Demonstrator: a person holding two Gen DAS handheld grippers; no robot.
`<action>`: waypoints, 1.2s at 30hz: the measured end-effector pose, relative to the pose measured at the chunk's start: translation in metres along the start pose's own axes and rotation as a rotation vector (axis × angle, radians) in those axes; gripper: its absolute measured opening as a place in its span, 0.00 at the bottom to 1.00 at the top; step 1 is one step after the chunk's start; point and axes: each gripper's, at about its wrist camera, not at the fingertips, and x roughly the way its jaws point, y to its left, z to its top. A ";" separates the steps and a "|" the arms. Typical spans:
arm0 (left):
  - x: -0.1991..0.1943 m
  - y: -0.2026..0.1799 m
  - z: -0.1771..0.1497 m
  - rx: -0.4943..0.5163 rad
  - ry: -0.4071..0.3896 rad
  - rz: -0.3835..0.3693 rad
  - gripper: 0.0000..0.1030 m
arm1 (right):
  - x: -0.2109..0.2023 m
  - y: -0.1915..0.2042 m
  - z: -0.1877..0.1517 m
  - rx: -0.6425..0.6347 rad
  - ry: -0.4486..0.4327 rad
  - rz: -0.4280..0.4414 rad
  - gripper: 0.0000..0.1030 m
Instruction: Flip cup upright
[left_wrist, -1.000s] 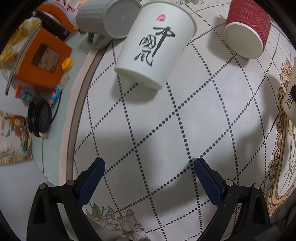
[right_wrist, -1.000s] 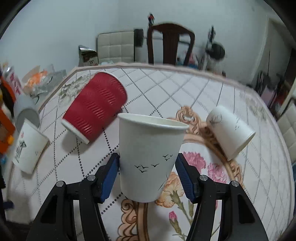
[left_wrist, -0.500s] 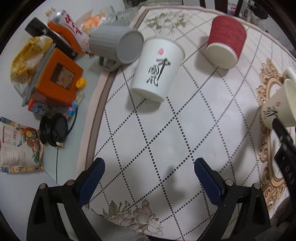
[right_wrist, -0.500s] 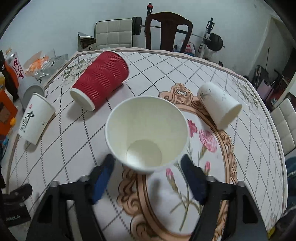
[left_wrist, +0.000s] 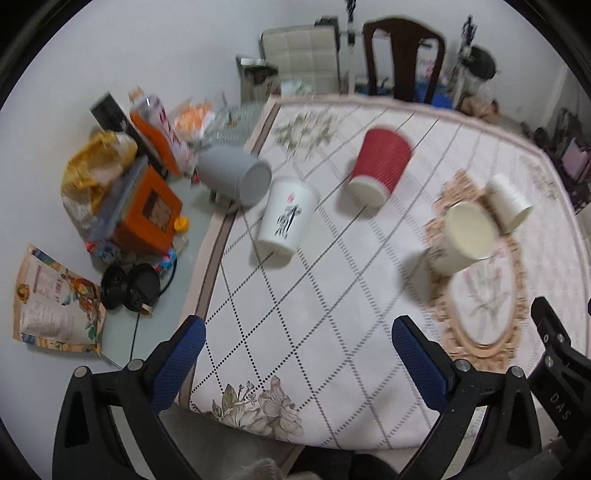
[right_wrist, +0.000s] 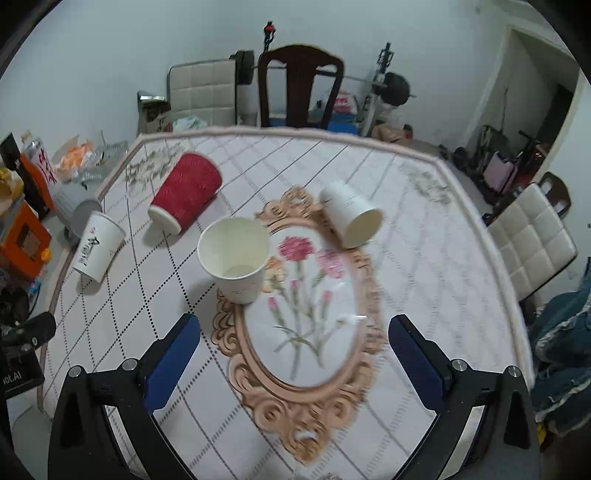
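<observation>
Now the white paper cup (right_wrist: 236, 258) stands upright, mouth up, on the worktop (right_wrist: 424, 258) at the left edge of the ornate floral medallion (right_wrist: 306, 314); nothing touches it, so this flip looks done; right tool (right_wrist: 293, 349) hovers near it, spread wide, empty, cup ahead of and left of the gap between the blue pads; left tool (left_wrist: 297, 356) likewise spread and empty over the dotted-diamond part of the cloth; three cups lie on their sides: red ribbed cup (right_wrist: 186, 192) just up-left of the upright one, small white cup (right_wrist: 351, 216) to its right on the medallion rim, calligraphy cup (left_wrist: 286, 218) near the cloth's left edge, close against a grey tumbler (left_wrist: 236, 173); clutter of boxes and snack bags (left_wrist: 122, 192) off the cloth to the left; judgement: next target probably one of the lying cups; approach side-on across the body, pinch mid-wall lightly since thin paper crushes, rotate mouth-up, set the base flat before letting go; keep clear of the standing cup.
</observation>
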 end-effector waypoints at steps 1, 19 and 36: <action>-0.017 -0.002 -0.002 -0.001 -0.027 -0.007 1.00 | -0.009 -0.004 0.001 0.003 -0.006 0.000 1.00; -0.201 0.015 -0.059 -0.067 -0.235 -0.039 1.00 | -0.233 -0.074 -0.016 0.023 -0.136 0.015 1.00; -0.227 0.027 -0.077 -0.006 -0.243 -0.082 1.00 | -0.293 -0.070 -0.027 0.055 -0.170 0.007 1.00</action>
